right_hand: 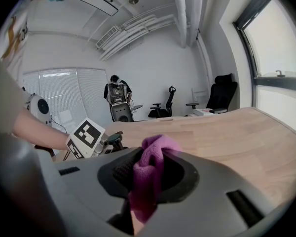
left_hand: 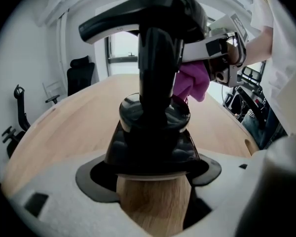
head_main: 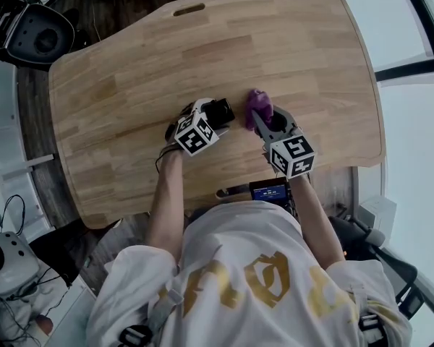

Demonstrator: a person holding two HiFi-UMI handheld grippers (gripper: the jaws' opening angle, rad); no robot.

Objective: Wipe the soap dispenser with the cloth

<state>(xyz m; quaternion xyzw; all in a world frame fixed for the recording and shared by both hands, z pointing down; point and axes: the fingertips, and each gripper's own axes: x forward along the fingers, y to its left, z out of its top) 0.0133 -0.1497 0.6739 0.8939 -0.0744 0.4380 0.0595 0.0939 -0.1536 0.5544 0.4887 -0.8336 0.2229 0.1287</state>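
Nearest the person, by the tabletop's [head_main: 130,85] near edge, the left tongs [head_main: 211,118] are closed on the black soap dispenser [left_hand: 155,107]. Its jaws clamp the bottle at the shoulder, under the collar. The dispenser stands upright on the wood, about midway along the near edge and a little in from it, with its pump head above the jaws and the spout pointing to the left in the left gripper view.

Just to its right, the right tongs [head_main: 270,123] are shut on a purple cloth [right_hand: 149,172]. The cloth is bunched between the jaws, and a fold stands out past the tips. It hangs right beside the pump stem; whether it touches the stem cannot be told.

Beyond them the wood lies bare up to a slot [head_main: 189,9] cut near the far edge. A black office chair [right_hand: 222,95] stands behind the tabletop.
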